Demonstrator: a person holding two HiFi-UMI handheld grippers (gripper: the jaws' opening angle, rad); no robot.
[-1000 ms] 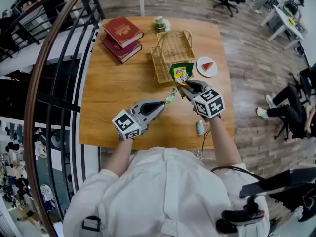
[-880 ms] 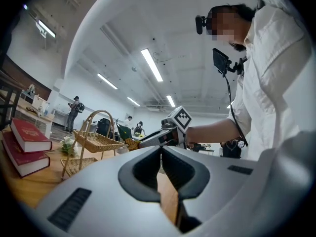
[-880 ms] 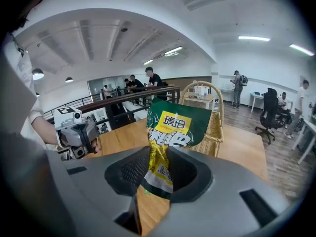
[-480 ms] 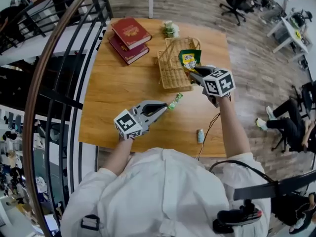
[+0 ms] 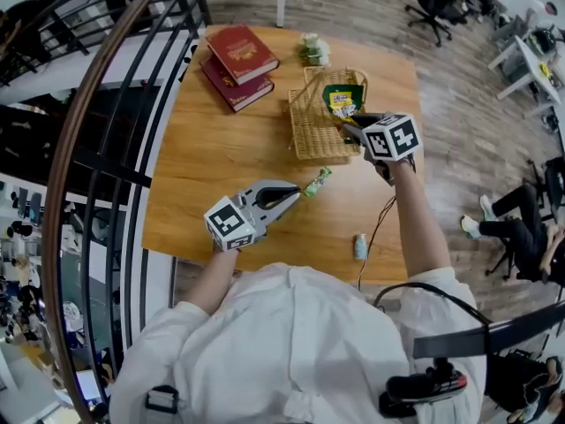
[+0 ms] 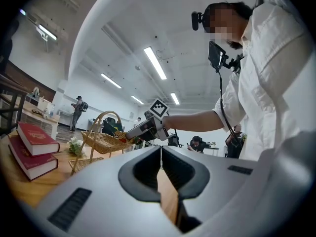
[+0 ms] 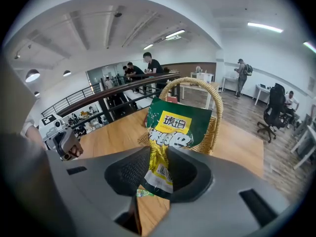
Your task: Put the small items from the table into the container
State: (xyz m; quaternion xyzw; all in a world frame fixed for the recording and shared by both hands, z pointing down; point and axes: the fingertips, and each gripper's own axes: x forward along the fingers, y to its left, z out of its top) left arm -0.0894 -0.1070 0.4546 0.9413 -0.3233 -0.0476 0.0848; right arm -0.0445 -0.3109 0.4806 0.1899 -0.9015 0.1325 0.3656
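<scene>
Right gripper outstretched — packet above basket

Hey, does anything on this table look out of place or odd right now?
Nothing looks spilled or broken. The two red books are stacked crooked, the top one twisted off the lower. A small bottle sits alone near the front edge of the table, far from the other items.
</scene>
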